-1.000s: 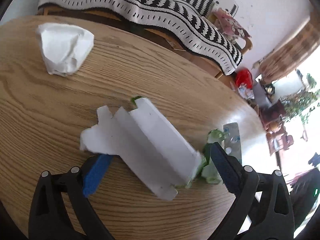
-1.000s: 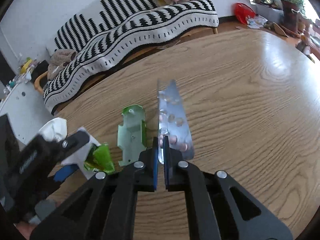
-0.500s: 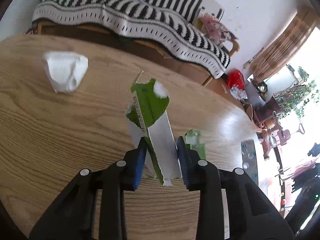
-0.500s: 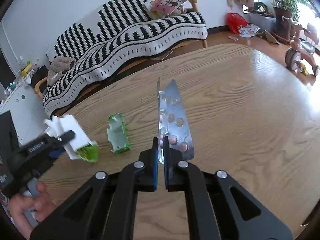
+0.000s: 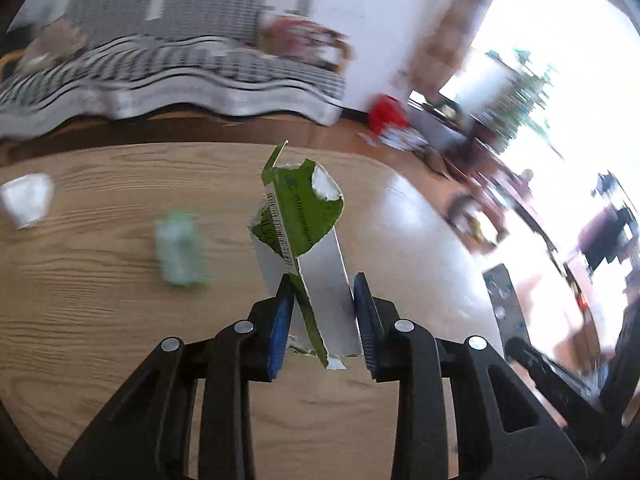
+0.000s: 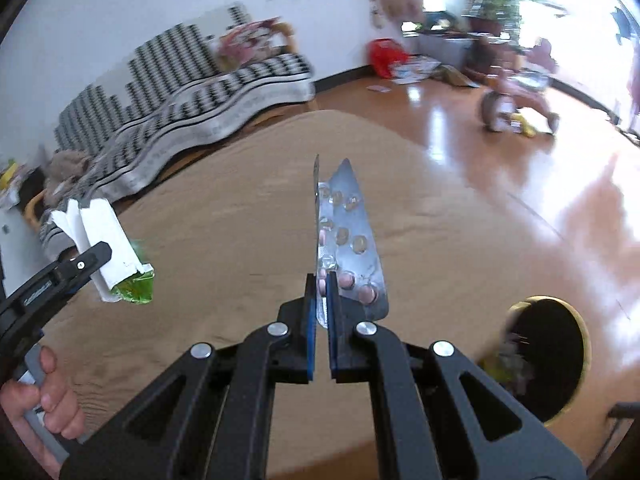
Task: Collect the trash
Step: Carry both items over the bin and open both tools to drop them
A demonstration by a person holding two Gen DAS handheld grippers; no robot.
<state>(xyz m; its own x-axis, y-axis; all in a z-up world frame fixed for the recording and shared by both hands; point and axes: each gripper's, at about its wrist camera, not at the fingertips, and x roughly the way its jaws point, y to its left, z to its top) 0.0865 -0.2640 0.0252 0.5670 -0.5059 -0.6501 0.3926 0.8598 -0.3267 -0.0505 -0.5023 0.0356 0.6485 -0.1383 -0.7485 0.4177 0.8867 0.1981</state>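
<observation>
The left claw (image 5: 322, 304) is clamped on a torn green-and-white carton (image 5: 304, 236), held clear above the round wooden bench (image 5: 100, 320); a crumpled white tissue (image 5: 26, 204) and a blurred pale green scrap (image 5: 180, 252) lie on the bench beyond and to the left of that carton. The right claw (image 6: 320, 320) is closed tight on the lower edge of a silver blister pack (image 6: 348, 240) with pink pills, raised over the bench. Past the bench edge, lower right of the blister pack, a dark round bin (image 6: 548, 356) with a gold rim stands on the floor, with 1 hand (image 6: 44, 404) visible at the left claw's handle.
</observation>
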